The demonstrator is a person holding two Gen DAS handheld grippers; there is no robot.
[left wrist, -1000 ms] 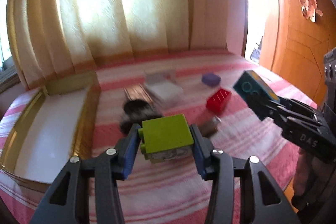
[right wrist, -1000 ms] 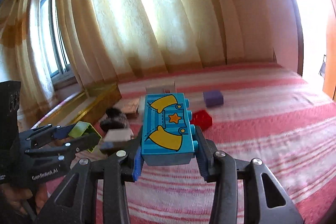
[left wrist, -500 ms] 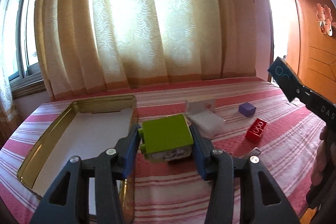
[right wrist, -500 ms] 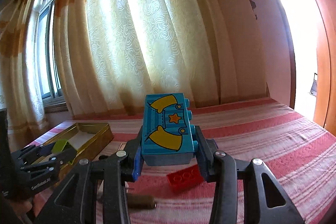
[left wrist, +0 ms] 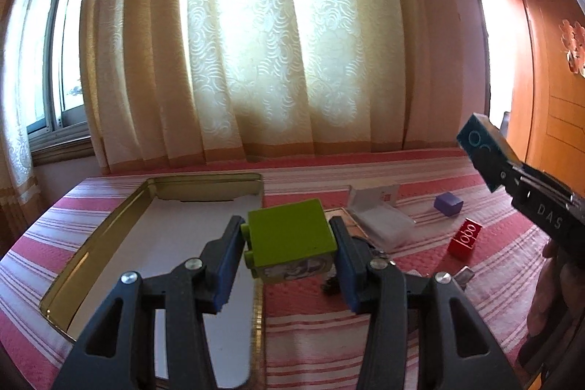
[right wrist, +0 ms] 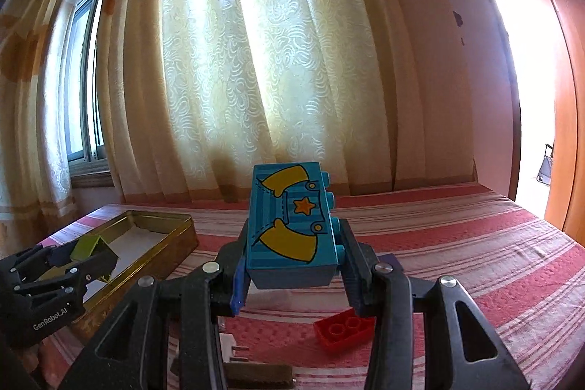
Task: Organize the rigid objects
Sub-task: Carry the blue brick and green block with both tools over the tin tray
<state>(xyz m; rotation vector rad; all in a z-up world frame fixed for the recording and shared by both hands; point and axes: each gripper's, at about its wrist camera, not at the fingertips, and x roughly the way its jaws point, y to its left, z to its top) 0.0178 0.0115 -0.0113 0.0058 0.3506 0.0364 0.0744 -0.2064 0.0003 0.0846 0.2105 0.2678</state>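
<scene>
My left gripper [left wrist: 287, 245] is shut on a lime green toy block [left wrist: 290, 236], held above the right edge of a long gold tin [left wrist: 109, 229] with a white lining. My right gripper [right wrist: 292, 265] is shut on a blue toy block [right wrist: 290, 225] printed with yellow shapes and an orange star, raised over the striped red bedspread. The right gripper with its blue block [left wrist: 482, 148] shows at the right of the left wrist view. In the right wrist view the left gripper [right wrist: 78, 258] and green block [right wrist: 87, 243] hover by the tin [right wrist: 168, 243].
On the bedspread lie a red brick [left wrist: 465, 238], a small purple cube [left wrist: 448, 203], a clear plastic box [left wrist: 380, 218] and dark items partly hidden behind my left fingers. A brown flat object [right wrist: 256, 377] lies below the right gripper. Curtains hang behind; a wooden door stands at the right.
Both grippers have risen and tilted up, each keeping its block. The left one has moved leftward to the tin's edge; the objects on the bedspread now sit lower and to the right.
</scene>
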